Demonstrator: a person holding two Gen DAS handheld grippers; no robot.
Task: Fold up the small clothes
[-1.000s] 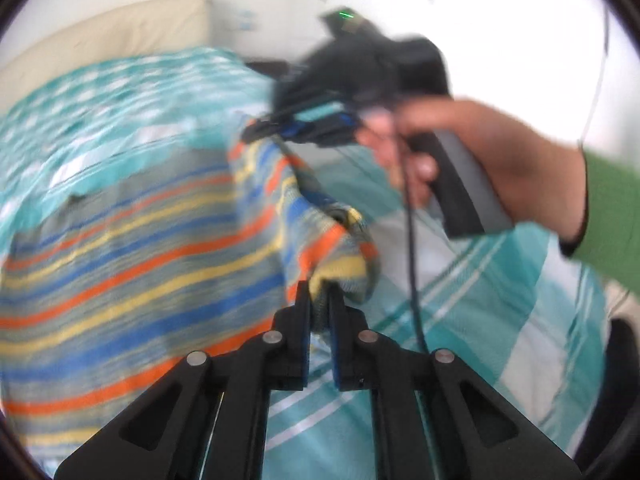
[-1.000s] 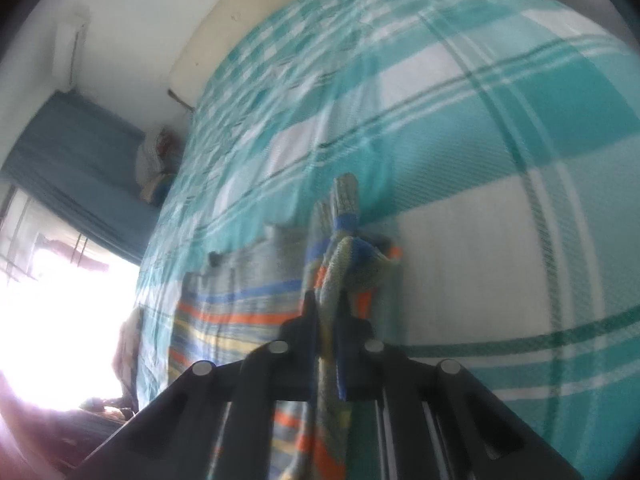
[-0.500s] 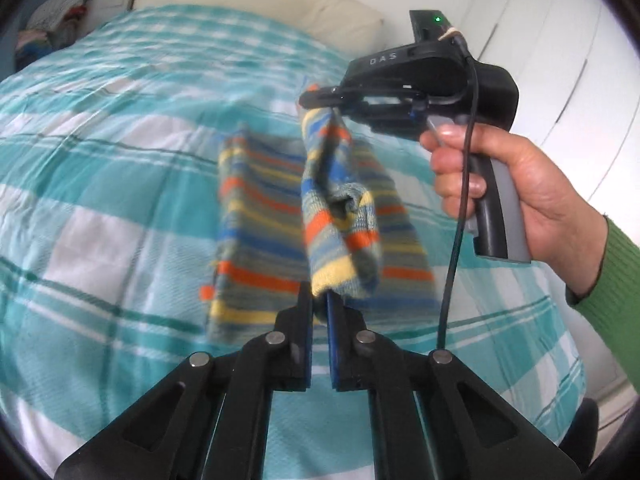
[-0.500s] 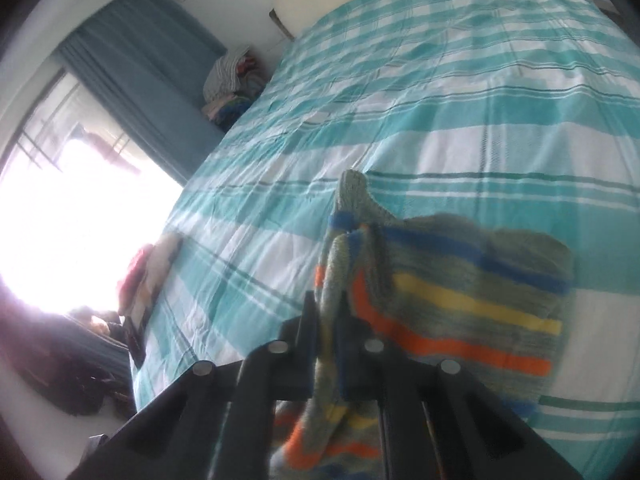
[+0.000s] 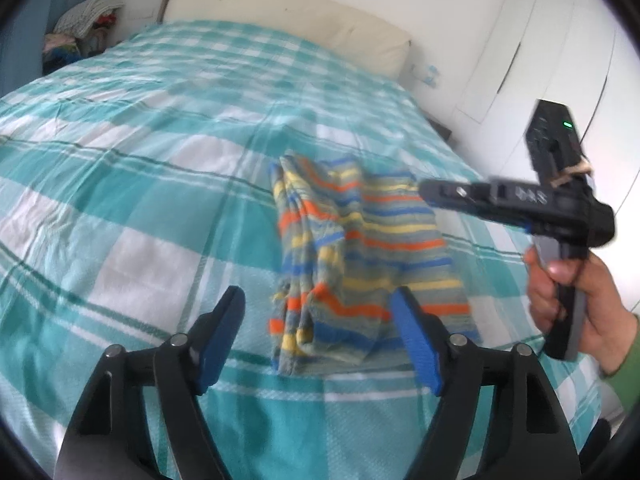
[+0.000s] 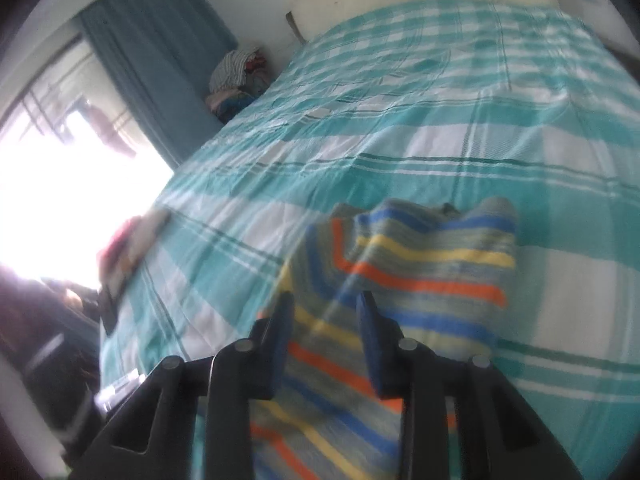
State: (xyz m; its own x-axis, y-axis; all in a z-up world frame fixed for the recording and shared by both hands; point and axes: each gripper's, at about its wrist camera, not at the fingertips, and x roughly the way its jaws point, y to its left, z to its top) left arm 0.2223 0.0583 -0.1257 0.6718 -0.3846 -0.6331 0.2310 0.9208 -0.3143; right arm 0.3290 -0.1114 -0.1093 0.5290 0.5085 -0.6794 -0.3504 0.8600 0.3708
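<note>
The bed [image 5: 132, 184] under its teal-and-white checked cover fills your view, a cream headboard [image 5: 288, 12] at the far end and a heap of clothes [image 6: 236, 80] beside the blue curtain [image 6: 160, 64]. The striped knit garment [image 5: 360, 264] lies folded on the cover just ahead of your left gripper [image 5: 320, 316], whose jaws have just been opening and stand wide, clear of the cloth. Your right gripper [image 6: 326, 308] has also just been opening; its jaws stand narrowly apart over the garment, gripping nothing. Your right hand [image 5: 568, 300] holds its handle off to the right.
</note>
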